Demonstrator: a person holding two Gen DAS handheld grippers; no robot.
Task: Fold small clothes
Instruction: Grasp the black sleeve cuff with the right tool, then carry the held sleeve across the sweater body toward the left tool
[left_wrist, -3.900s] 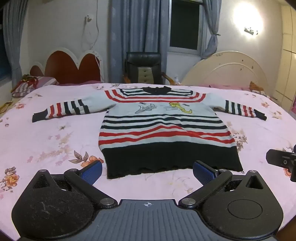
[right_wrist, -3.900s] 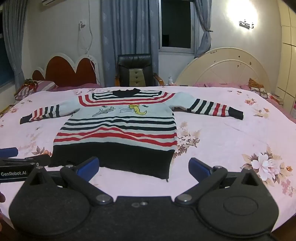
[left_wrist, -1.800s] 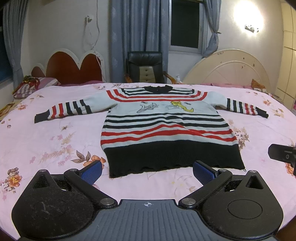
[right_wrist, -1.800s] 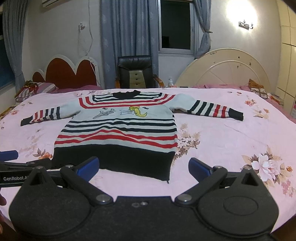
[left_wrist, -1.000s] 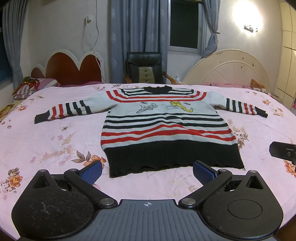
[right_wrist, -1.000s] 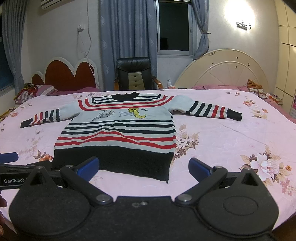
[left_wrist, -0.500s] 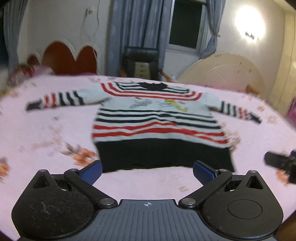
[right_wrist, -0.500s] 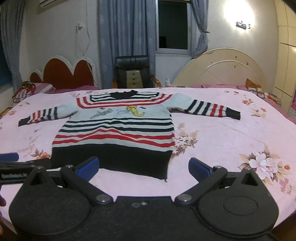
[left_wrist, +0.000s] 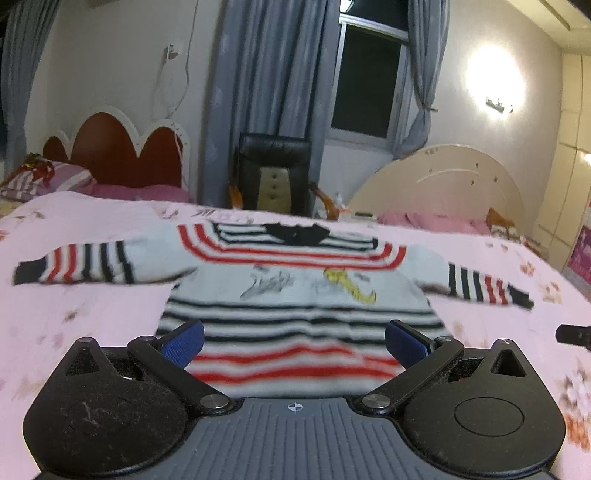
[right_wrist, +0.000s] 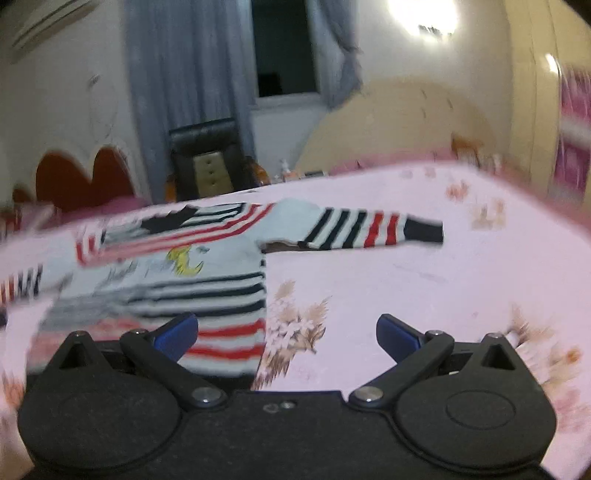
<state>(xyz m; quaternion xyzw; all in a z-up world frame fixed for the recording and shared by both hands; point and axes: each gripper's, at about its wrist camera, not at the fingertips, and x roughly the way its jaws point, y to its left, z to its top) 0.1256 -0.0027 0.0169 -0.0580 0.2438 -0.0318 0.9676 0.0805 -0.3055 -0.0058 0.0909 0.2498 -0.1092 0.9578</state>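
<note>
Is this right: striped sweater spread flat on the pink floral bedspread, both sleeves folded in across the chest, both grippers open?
Not the sleeves. The left wrist view shows the sweater with both sleeves stretched straight out to the sides, nothing folded yet. It does lie flat on the bedspread, and the left gripper and right gripper are both open.

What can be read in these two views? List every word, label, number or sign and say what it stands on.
No word or number is legible in either view.
Left hand-held gripper: a small crosshair mark on its body, no lettering.
Right hand-held gripper: no marking legible.
Pink poster at the right edge: too blurred to read.
Striped sweater: cartoon figures only, with no lettering that can be made out.
</note>
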